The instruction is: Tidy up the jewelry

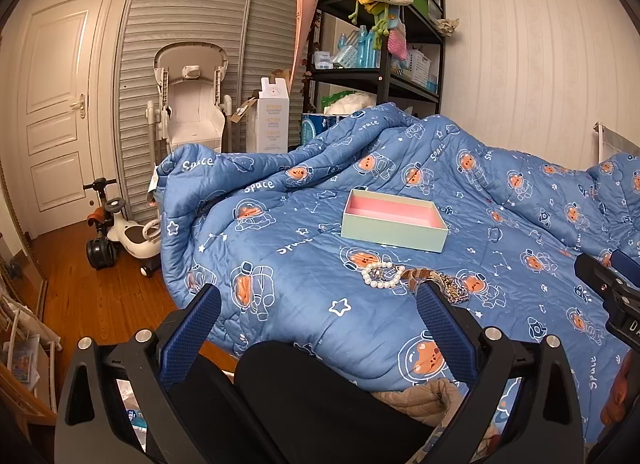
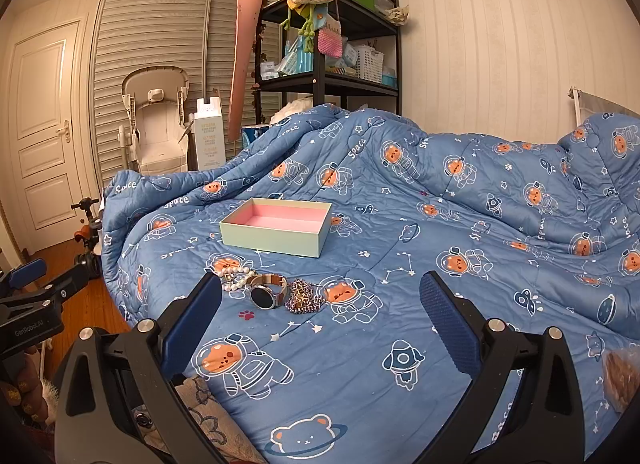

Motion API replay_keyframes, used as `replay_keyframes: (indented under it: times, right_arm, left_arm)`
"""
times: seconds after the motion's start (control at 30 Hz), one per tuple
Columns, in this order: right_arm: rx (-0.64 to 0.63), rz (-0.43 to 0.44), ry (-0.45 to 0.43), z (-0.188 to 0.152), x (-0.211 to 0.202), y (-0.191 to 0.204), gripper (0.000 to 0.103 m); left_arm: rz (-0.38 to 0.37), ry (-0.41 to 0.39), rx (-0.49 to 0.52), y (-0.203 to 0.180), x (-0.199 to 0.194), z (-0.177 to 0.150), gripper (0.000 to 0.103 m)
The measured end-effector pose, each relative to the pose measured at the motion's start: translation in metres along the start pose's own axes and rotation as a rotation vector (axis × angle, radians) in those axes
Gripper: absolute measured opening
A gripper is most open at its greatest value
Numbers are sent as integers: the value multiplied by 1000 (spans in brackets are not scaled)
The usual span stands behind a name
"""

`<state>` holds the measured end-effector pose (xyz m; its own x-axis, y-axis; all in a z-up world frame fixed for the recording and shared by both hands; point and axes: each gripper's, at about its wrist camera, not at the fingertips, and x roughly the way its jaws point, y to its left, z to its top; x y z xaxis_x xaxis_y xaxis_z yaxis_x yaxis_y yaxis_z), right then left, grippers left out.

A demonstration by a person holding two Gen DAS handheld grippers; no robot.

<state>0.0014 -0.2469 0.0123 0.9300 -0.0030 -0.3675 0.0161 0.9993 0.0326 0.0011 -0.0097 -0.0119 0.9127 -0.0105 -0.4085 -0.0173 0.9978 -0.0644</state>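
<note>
Left gripper [image 1: 318, 306] is held low at the bottom of the left wrist frame, jaws spread wide, nothing between the 2 blue pads [image 1: 190, 334]. It is aimed across the blue quilt [image 1: 300, 276] toward the frame centre, level and hovering just off the bed edge. Its right pad tip is seen overlapping the jewelry pile; contact cannot be told.

Right gripper [image 2: 320, 306] is posed the same way at the bottom of the right wrist frame: jaws wide apart, nothing gripped, pads [image 2: 450, 322] above the quilt [image 2: 400, 304]. The left gripper [image 2: 36, 292] is also seen at the left edge of this frame, beside the bed.

Jewelry is grouped in 1 small cluster at lower centre-left of the right wrist frame, just past the left pad tip: pearl bracelet [image 2: 236, 280], watch [image 2: 265, 294] with dark round face, and a bunched chain [image 2: 302, 298], all touching or nearly so. In the left wrist frame the pearl bracelet [image 1: 382, 274] and chain [image 1: 454, 288] are seen at centre.

Open box [image 2: 278, 225] with pink lining is placed just beyond the cluster, apart from it, with nothing visible inside; it sits at centre [image 1: 394, 223] of the left wrist frame.
</note>
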Motion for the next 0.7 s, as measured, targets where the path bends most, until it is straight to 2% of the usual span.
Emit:
replay_keyframes:
  times: [0.43,0.7]
  right_arm:
    - [-1,0,21,-6,5,4,98]
    - [41,39,104,-8,24,-3,98]
  left_arm:
    - [-15,17,12,-2,6,1,96]
    - [-36,64,5,4,11,1,96]
